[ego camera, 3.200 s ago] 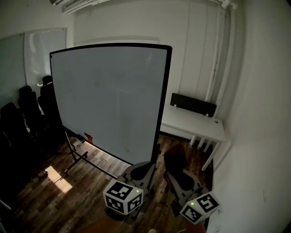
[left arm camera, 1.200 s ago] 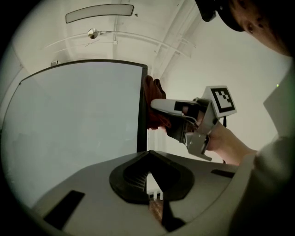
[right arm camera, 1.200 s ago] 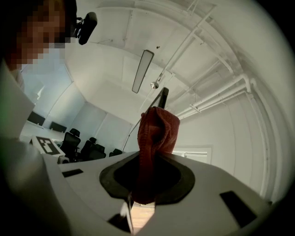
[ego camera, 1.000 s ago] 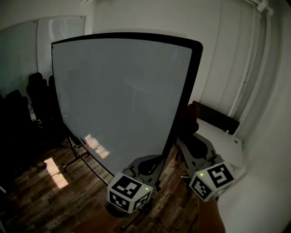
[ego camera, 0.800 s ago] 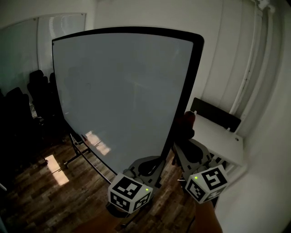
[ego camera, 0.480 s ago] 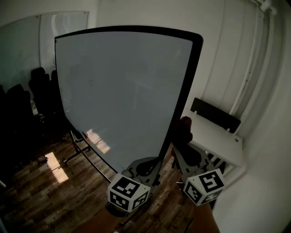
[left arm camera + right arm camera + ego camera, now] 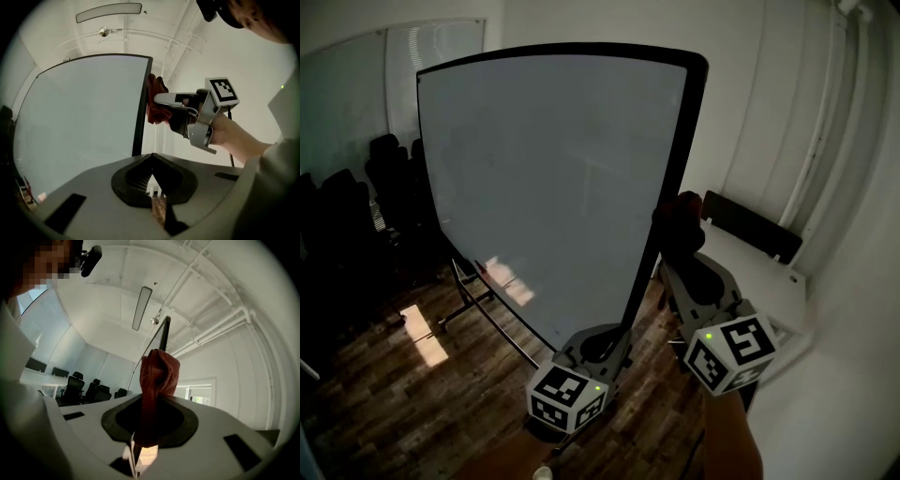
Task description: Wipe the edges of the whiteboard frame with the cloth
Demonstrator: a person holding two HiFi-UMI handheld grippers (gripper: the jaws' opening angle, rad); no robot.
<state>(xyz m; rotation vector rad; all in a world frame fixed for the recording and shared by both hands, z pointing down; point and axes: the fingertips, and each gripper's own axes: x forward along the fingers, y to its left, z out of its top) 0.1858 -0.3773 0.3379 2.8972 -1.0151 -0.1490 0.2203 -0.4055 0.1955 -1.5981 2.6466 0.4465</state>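
The whiteboard stands upright in a black frame, whose right edge runs down in front of me. My right gripper is shut on a dark red cloth, and the cloth rests against that right edge about halfway up. The left gripper view shows the cloth touching the frame edge, with the right gripper behind it. In the right gripper view the cloth bunches up out of the jaws, the frame rising behind it. My left gripper hangs low near the board's bottom corner, shut and holding nothing.
A white desk with a black back panel stands right of the board against the wall. Several black office chairs line the left side. The board's metal stand reaches across the wooden floor.
Since half a second ago my right gripper has lifted the cloth higher along the frame's right edge. Three seconds ago both grippers hung low and farther from the board. The left gripper stays low.
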